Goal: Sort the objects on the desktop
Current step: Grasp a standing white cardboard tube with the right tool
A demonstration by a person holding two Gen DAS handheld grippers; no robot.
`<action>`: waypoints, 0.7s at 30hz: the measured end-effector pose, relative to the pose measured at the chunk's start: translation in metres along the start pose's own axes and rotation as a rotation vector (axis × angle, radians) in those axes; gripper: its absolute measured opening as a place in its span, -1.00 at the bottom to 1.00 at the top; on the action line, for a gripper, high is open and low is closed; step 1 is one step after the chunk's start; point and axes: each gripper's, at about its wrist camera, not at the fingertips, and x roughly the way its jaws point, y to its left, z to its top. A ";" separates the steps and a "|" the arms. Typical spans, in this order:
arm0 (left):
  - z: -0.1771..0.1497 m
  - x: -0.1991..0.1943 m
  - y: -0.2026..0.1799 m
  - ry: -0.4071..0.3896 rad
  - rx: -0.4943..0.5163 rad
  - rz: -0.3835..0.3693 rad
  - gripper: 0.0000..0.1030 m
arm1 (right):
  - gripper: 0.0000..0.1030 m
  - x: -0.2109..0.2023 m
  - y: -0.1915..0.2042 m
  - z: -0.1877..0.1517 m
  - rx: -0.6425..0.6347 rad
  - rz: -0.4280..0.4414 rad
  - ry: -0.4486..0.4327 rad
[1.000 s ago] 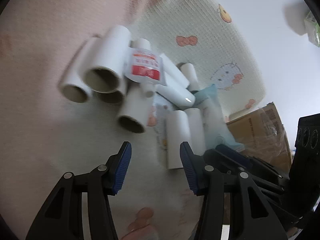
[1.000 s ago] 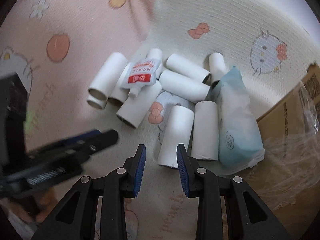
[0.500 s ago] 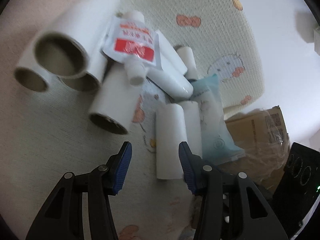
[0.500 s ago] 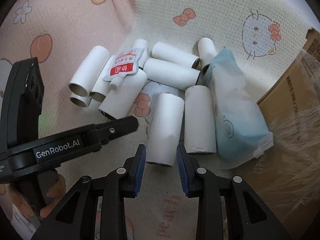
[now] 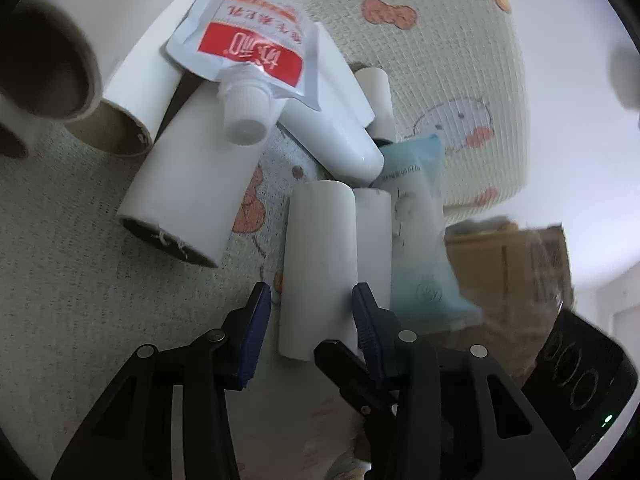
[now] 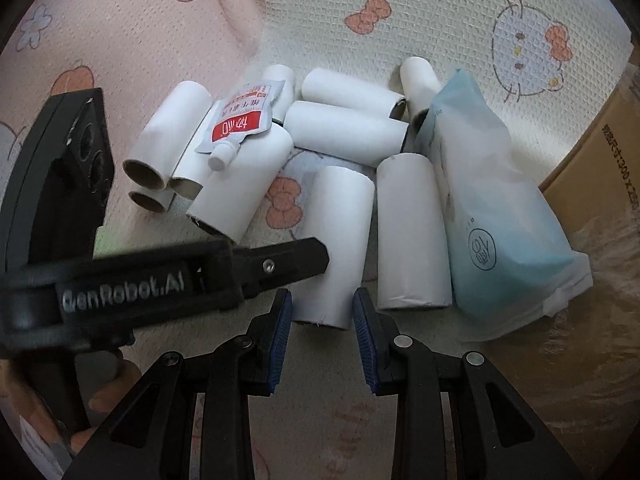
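We see both the left gripper and right gripper with jaws open around one smooth white paper tube (round, hollow), beside the soft blue pouch.

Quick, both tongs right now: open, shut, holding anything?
Left tongs: open, straddling the near roll, not clamped.
Right tongs: open, empty, just short of that roll.
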 end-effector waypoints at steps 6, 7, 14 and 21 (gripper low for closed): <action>-0.001 0.001 -0.007 -0.023 0.010 -0.006 -0.24 | -0.46 0.004 -0.005 0.004 0.031 0.031 0.004; -0.001 0.000 -0.008 -0.027 0.013 -0.002 -0.26 | -0.46 0.004 -0.004 0.005 0.032 0.033 0.006; -0.007 -0.014 0.007 -0.043 -0.025 -0.020 -0.33 | -0.45 0.004 0.003 0.002 -0.011 0.059 0.017; -0.017 -0.039 0.014 -0.096 -0.011 0.060 -0.54 | -0.45 0.006 0.015 0.003 -0.066 0.087 0.019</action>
